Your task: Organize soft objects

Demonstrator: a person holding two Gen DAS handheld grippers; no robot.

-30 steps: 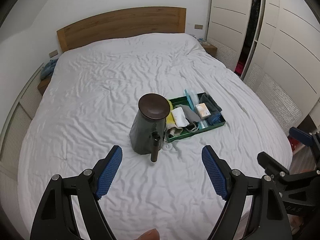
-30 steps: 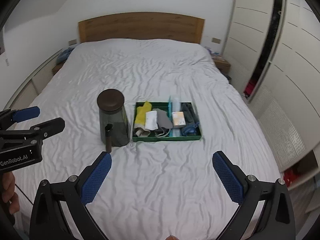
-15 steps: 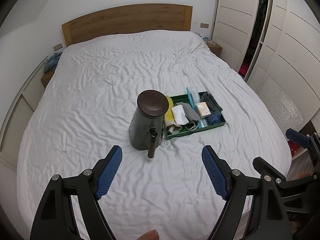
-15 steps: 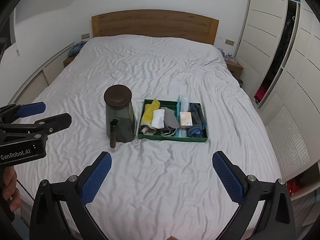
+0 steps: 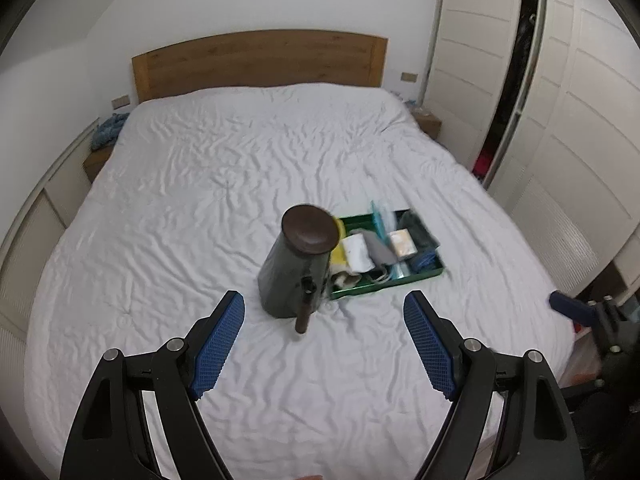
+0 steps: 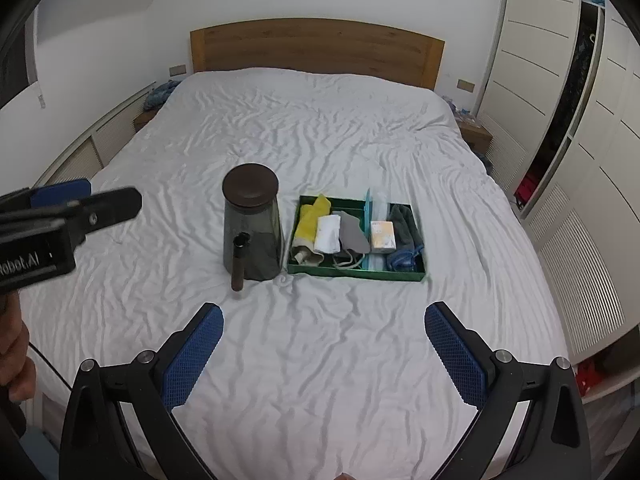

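A green tray sits mid-bed and holds soft items: a yellow cloth, a white roll, a grey cloth, a dark grey towel, a blue cloth and a small box. A dark jar with a brown lid stands left of the tray. My left gripper is open and empty, short of the jar. My right gripper is open and empty, short of the tray.
The white bed sheet is wrinkled, with a wooden headboard behind. White wardrobes line the right side. A bedside shelf with blue cloth is at the far left. The left gripper body shows in the right wrist view.
Both grippers have moved closer to the bed and risen slightly; jar and tray look larger. Both stay open. Nothing on the bed has moved.
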